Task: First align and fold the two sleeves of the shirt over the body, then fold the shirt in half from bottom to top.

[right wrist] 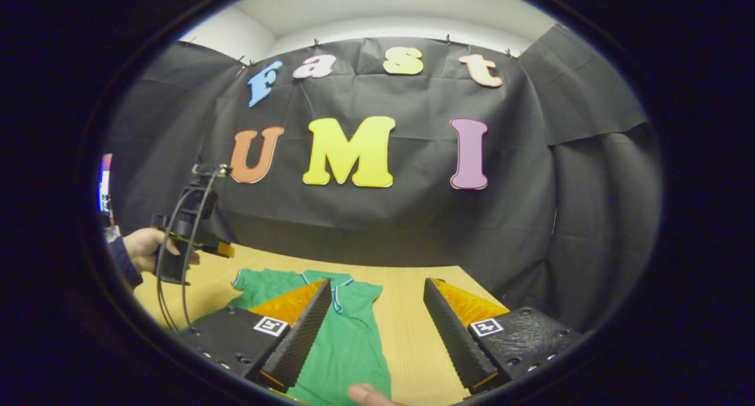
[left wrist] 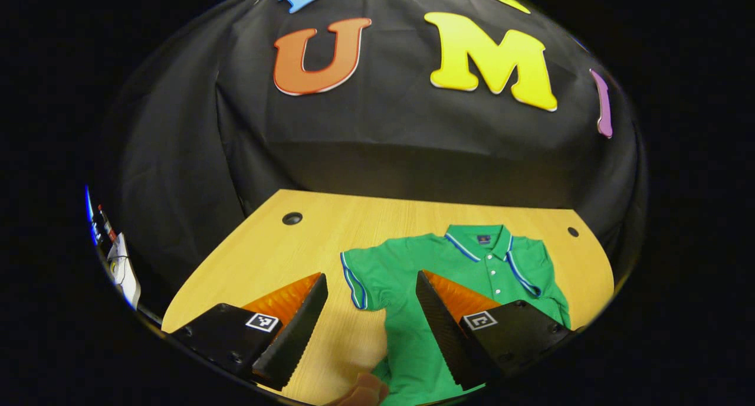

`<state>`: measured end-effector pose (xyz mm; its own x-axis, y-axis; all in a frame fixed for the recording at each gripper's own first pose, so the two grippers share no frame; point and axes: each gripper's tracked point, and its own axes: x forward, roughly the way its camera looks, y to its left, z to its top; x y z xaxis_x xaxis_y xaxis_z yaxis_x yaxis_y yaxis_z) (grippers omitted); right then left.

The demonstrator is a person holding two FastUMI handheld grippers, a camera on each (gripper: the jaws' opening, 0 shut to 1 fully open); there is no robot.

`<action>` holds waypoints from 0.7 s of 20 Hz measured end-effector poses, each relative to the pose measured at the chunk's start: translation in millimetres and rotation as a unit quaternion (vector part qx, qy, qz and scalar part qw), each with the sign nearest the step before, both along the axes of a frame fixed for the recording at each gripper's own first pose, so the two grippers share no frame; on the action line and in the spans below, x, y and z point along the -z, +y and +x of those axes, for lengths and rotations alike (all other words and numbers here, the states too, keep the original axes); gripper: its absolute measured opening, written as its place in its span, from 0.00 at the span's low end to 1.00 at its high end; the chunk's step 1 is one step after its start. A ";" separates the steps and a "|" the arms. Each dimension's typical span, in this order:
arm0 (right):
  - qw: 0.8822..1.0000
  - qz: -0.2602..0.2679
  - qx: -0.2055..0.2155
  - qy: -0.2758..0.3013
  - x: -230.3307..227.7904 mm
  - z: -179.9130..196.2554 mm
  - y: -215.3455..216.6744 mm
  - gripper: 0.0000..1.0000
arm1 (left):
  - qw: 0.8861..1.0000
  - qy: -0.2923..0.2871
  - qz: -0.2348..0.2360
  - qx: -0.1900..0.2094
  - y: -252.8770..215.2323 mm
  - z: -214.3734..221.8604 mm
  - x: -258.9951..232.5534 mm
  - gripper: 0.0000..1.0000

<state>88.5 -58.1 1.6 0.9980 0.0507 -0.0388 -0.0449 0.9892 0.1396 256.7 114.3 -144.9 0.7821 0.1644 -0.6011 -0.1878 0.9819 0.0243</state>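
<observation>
A green polo shirt [left wrist: 413,276] with striped collar and cuffs lies flat on the wooden table [left wrist: 265,258], collar toward the wall. Its left sleeve [left wrist: 360,279] spreads out between my left gripper's fingers. My left gripper [left wrist: 370,288] hovers open above that sleeve and the shirt's side. In the right gripper view the same shirt [right wrist: 348,341] lies under and between the fingers, its right sleeve [right wrist: 360,297] spread out. My right gripper [right wrist: 377,294] is open above it, holding nothing. The left gripper [right wrist: 227,251] shows farther off, held by a hand [right wrist: 141,246].
The table has two round cable holes [left wrist: 292,218] near its far corners and ends at the black cloth wall. A fingertip [left wrist: 363,391] shows at the bottom edge of the left gripper view, another fingertip [right wrist: 368,395] in the right gripper view. Some equipment [left wrist: 121,264] stands at far left.
</observation>
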 end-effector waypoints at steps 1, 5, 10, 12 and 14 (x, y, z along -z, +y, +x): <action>1.000 0.003 -0.004 -0.003 1.7 -5.1 0.1 0.96 | 1.000 0.017 -0.010 -0.014 6.1 7.8 13.7 0.97; 1.000 -0.004 0.002 -0.016 8.8 -17.8 -12.0 0.95 | 0.993 0.080 -0.069 -0.058 30.6 26.4 54.0 0.97; 1.000 0.001 -0.001 -0.027 19.5 -24.1 -11.7 0.95 | 0.990 0.117 -0.057 -0.053 50.5 49.7 87.9 0.69; 1.000 0.005 -0.001 -0.026 25.5 -19.0 -10.1 0.95 | 0.992 0.116 -0.043 -0.038 49.8 59.2 90.8 0.65; 1.000 0.010 -0.006 -0.017 34.3 -15.2 -7.4 0.95 | 0.991 0.124 -0.032 -0.027 48.5 61.9 95.5 0.45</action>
